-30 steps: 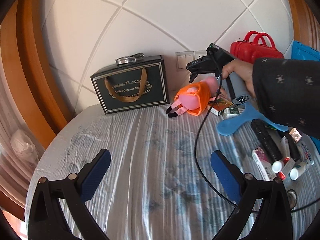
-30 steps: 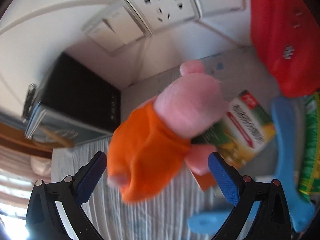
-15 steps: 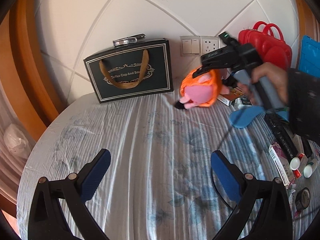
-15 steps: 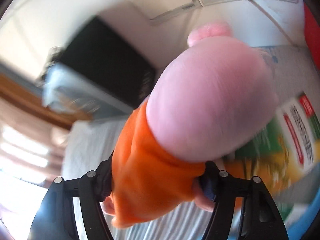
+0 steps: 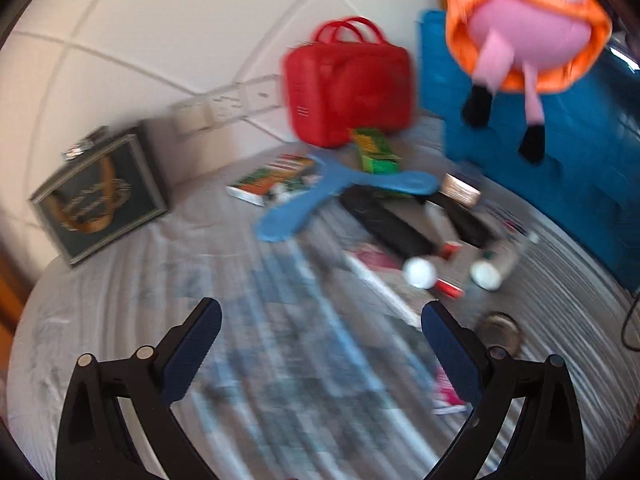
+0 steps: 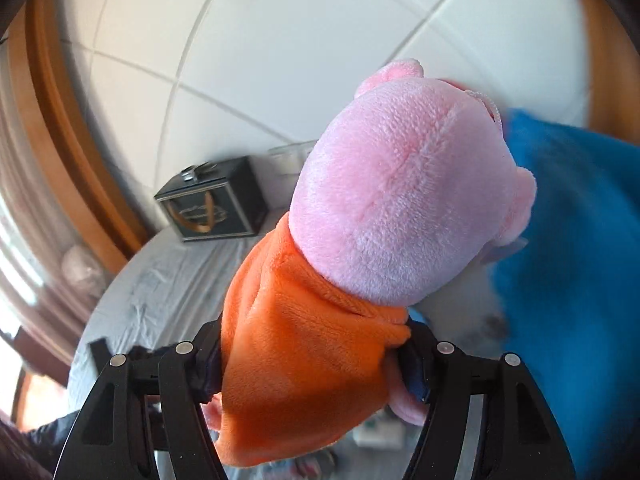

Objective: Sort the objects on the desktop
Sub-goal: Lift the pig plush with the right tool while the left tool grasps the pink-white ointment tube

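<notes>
My right gripper [image 6: 316, 364] is shut on a pink pig plush in an orange dress [image 6: 352, 272], holding it by the dress high above the table. The plush also shows in the left wrist view [image 5: 524, 28] at the top right, hanging in front of a blue bin [image 5: 580, 168]. My left gripper [image 5: 320, 344] is open and empty, low over the striped tablecloth [image 5: 248, 280]. Mixed small items lie ahead of it: a blue boomerang [image 5: 320, 200], a green box [image 5: 376, 148], black tubes [image 5: 392, 224], bottles with white caps [image 5: 418, 274].
A red case [image 5: 348, 88] stands at the back by wall sockets [image 5: 236, 100]. A black gift bag [image 5: 96, 196] stands at the back left, also in the right wrist view [image 6: 212, 208]. A tape roll [image 5: 500, 328] and a pink packet [image 5: 448, 396] lie near my right finger.
The right gripper closed on the plush, lifted it off the table and carried it right toward the blue bin. The left gripper swung right, now facing the clutter.
</notes>
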{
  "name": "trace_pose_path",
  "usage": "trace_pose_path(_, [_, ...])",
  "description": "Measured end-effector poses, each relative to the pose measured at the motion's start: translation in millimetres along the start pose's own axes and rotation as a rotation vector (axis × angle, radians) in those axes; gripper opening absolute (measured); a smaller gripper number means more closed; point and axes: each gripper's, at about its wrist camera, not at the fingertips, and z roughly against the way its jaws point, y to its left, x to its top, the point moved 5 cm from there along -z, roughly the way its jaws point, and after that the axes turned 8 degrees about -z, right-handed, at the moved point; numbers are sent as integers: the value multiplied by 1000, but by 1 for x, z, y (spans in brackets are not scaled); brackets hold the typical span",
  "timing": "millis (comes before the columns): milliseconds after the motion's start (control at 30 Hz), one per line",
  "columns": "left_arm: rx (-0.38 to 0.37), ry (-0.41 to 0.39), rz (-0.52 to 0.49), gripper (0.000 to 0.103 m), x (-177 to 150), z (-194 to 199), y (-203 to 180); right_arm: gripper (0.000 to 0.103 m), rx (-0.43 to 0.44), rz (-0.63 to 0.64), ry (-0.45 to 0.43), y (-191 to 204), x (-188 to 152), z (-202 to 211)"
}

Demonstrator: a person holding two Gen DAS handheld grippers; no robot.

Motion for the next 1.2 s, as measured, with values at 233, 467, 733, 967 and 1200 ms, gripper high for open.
trace_pose_path(233, [-79,133,-26,74,-21,-47,-54,70,-20,-128,-25,-50,-47,63])
trace_pose_path(467, [-85,183,-107,65,-30,-53,-84,71,24,-144,6,-64,-75,66])
trace_pose_path(733, [-155,206,-15,35,-44,-53,-92,71,71,-110,3,-49,-81,55])
trace_pose_path(967, [-101,228,-49,17,-43,-43,-97,71,47,-90,-13,-35,-98,39])
trace_pose_path(1200, [-9,92,-9,17,-5,11,-79,71,31,-101,-18,-25,-118,40])
